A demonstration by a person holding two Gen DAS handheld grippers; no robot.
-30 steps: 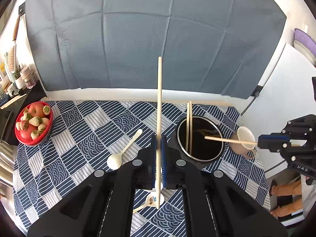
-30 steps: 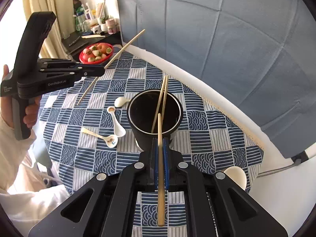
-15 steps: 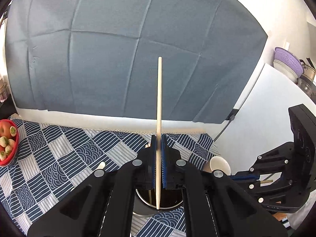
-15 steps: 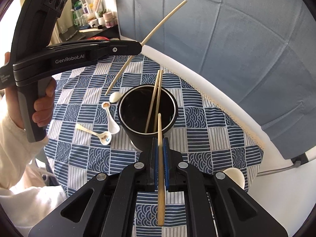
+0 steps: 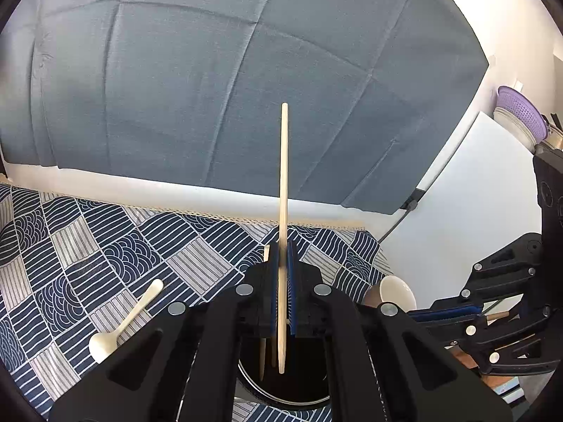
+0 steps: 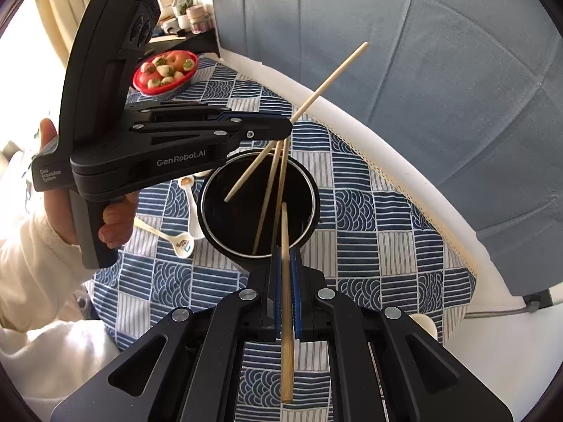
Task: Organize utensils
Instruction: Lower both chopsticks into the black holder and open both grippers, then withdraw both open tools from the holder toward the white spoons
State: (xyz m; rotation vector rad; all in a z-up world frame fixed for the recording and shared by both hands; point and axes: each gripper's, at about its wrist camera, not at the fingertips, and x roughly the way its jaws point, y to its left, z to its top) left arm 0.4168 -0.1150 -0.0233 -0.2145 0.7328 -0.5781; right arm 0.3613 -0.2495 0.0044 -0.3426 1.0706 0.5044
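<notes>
Black cylindrical holder stands upright on the blue-and-white patterned cloth covering the surface, and contains two chopsticks leaning against its far rim.

Left gripper: fingers clamped on a third chopstick. This chopstick is tilted, its lower tip over the holder opening and its upper end pointing up toward the grey-blue backdrop. In the left wrist view the same chopstick stands between the left gripper fingers, lower tip above the holder.

Right gripper: fingers closed on a fourth chopstick, which lies along the finger axis with its front tip reaching over the near rim of the holder.

Left of the holder, white spoons lie on the cloth. A red bowl of fruit sits at the far corner.
</notes>
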